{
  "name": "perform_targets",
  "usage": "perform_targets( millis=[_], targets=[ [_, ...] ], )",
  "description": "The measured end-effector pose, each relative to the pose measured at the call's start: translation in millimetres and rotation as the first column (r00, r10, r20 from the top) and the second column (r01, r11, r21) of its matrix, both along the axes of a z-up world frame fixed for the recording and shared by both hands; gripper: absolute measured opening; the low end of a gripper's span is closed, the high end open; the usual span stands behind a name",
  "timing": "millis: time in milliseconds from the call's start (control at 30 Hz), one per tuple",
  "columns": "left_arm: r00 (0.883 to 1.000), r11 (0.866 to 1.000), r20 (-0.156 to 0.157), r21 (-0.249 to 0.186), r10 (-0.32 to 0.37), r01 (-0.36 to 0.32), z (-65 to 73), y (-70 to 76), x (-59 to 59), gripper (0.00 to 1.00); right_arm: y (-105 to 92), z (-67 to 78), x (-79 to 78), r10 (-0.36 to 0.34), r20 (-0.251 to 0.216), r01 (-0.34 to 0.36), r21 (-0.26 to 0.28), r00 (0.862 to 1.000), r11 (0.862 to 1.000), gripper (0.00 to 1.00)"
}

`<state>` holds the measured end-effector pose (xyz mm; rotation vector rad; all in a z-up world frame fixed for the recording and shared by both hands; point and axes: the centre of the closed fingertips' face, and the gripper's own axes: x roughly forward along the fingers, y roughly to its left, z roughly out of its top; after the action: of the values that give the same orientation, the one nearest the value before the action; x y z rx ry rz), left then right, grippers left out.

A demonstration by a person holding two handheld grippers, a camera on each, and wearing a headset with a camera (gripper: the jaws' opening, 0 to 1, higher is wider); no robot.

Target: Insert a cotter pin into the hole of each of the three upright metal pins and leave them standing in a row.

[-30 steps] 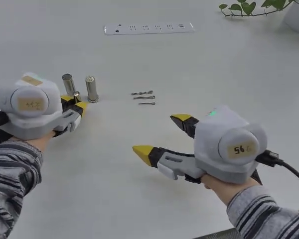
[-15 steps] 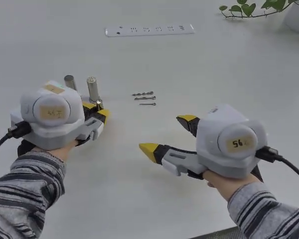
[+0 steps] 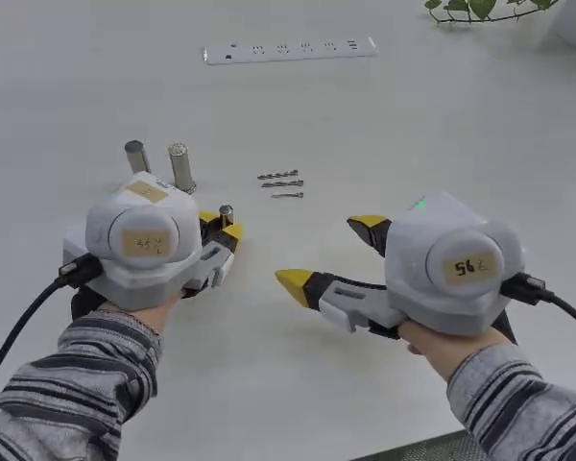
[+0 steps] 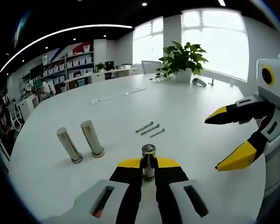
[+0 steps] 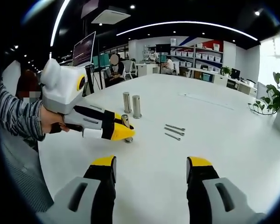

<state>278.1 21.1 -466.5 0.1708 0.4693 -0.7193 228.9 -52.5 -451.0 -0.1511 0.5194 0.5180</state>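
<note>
My left gripper [image 3: 225, 224] [image 4: 148, 163] is shut on one upright metal pin [image 3: 227, 213] [image 4: 148, 161] [image 5: 126, 122], held to the right of the other two. Those two pins [image 3: 137, 157] [image 3: 180, 167] [image 4: 69, 145] [image 4: 92, 138] [image 5: 127, 102] [image 5: 136, 106] stand side by side on the white table. Three cotter pins [image 3: 280, 184] [image 4: 150, 129] [image 5: 173, 130] lie in a small group beyond both grippers. My right gripper [image 3: 332, 253] [image 5: 151, 168] is open with nothing between its jaws, low over the table to the right of the held pin.
A white power strip [image 3: 288, 50] [image 4: 116, 95] lies at the far side of the table [image 3: 442, 125]. A potted plant [image 3: 490, 10] [image 4: 183, 59] stands at the far right. Cables trail from both grippers toward me.
My left gripper has carried one metal pin rightward and nearer, away from the other two pins. The right gripper has barely shifted.
</note>
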Motion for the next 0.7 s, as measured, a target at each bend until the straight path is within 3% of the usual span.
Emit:
perform_targets(
  millis=[133,233,300,367,700],
  targets=[
    [1.000,1.000,-0.005,-0.011,0.016,-0.016,-0.5,0.7,0.9,0.06,-1.0,-2.7,-0.2,-0.005,-0.015,0.005,0.006,1.000,1.000,0.58],
    [0.999,0.999,-0.029,0.032,0.016,-0.015,-12.3,4.1,-0.6,0.06,-0.8,-2.6,-0.3,-0.005,-0.017,0.005,0.008,1.000,1.000,0.57],
    [0.999,0.999,-0.041,0.037,0.022,-0.020,-16.9,5.7,-1.2,0.06,-0.8,-2.6,0.0,-0.004,-0.017,0.004,0.008,1.000,1.000,0.57],
    [0.998,0.999,-0.053,0.013,0.031,-0.031,-18.9,6.6,-1.3,0.08,-1.3,-2.8,-0.1,-0.007,-0.020,0.007,0.009,1.000,1.000,0.57],
    [0.997,0.998,-0.050,0.012,0.056,-0.055,-7.5,13.6,-2.2,0.25,-5.6,0.3,2.1,-0.023,-0.021,0.024,0.031,1.000,0.999,0.54]
  ],
)
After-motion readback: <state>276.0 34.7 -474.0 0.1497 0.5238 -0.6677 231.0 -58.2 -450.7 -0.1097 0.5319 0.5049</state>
